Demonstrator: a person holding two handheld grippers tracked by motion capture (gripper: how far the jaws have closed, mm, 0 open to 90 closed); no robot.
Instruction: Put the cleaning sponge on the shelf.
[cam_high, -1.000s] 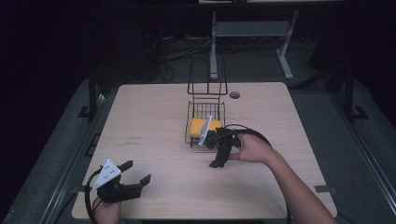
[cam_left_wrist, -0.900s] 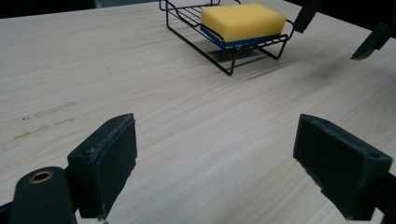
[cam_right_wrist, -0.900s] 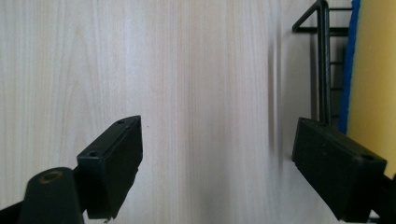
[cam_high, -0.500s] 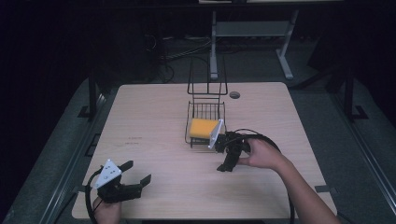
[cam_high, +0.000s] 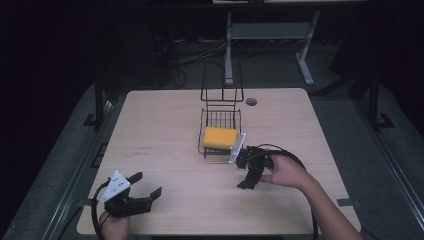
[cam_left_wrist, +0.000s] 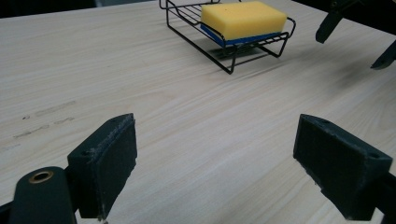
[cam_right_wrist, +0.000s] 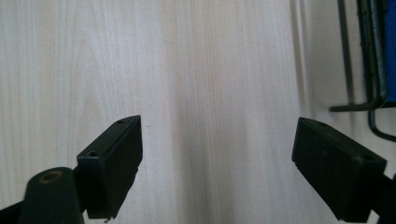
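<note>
Yellow sponge (cam_high: 220, 137) lies in black wire rack (cam_high: 205, 149).

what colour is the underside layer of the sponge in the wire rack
Blue, under a yellow top; the sponge shows it best in the left gripper view.

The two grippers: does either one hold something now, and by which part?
Nothing is held. The left gripper and the right gripper are both open over bare table. The yellow sponge lies in the wire basket, untouched.
</note>
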